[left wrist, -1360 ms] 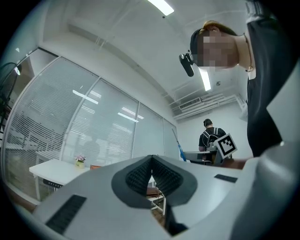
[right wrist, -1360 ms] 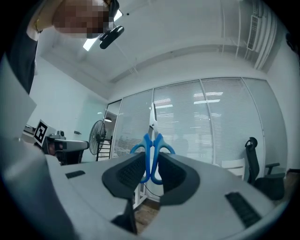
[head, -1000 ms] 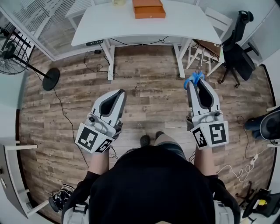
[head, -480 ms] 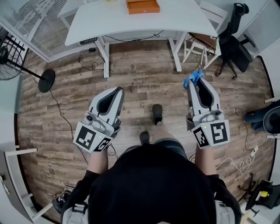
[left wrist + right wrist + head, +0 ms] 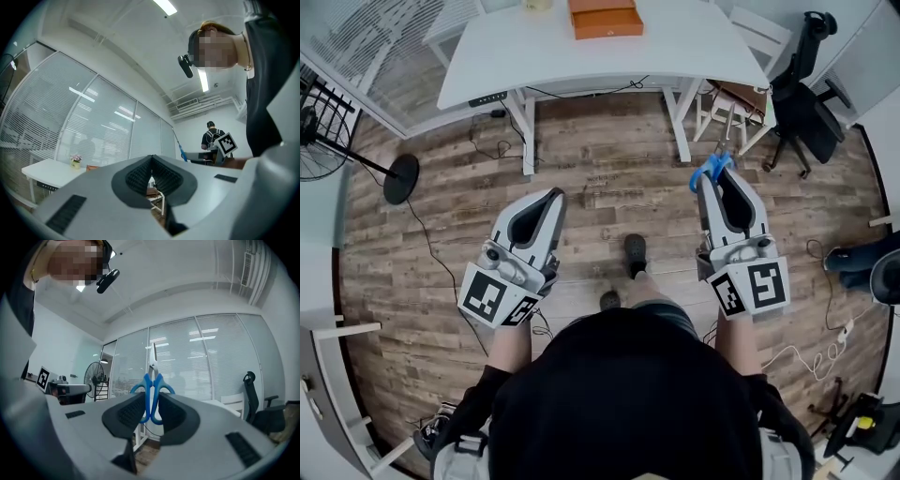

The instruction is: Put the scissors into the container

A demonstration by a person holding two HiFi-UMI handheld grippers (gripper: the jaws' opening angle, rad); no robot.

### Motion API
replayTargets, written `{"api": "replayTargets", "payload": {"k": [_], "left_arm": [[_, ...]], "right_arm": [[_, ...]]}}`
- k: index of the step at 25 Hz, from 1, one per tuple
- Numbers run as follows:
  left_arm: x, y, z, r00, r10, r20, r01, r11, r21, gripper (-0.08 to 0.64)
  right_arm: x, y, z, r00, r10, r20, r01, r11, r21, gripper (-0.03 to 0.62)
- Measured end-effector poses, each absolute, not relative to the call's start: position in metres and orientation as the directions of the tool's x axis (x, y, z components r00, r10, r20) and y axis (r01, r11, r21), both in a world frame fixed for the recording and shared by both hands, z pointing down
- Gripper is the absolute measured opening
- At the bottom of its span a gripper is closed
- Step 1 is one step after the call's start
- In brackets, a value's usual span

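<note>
We clench right gripper (image 5: 719, 183) on blue scissors (image 5: 709, 170), right of centre in head view, blades past jaw tips. Our left gripper (image 5: 553, 197): jaws together, empty. Orange box (image 5: 605, 17) on white table (image 5: 694, 47), top edge.

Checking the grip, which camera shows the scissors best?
Right gripper view: the scissors stand centred, handles clamped, blades up. Head view shows the scissors small, mostly handles; left gripper view, a tiny distant sliver.

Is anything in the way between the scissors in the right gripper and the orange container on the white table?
Nothing visible does. The right gripper holds the scissors above wooden floor; only floor and bare tabletop lie between them and the orange container, whose far part the frame cuts off.
</note>
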State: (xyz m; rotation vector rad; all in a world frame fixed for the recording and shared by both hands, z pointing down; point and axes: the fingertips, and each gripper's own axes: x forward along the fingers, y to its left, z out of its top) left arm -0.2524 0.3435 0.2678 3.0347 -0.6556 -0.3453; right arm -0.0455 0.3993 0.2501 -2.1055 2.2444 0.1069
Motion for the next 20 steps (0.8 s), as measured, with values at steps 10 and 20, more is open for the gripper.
{"api": "replayTargets", "payload": {"k": [10, 20], "left_arm": [[-0.225, 0.294, 0.259, 0.879, -0.423, -0.219, -0.425, -0.904, 0.041, 0.012], [-0.193, 0.238, 0.259, 0.860, -0.466, -0.209, -0.464, -0.884, 0.064, 0.012]], "right_arm": [[-0.017, 0.343, 0.245, -0.087, -0.990, -0.107, -0.996, 0.088, 0.000, 0.094], [0.023, 0.277, 0.242, -0.126, -0.988, -0.091, -0.992, 0.126, 0.004, 0.094]]}}
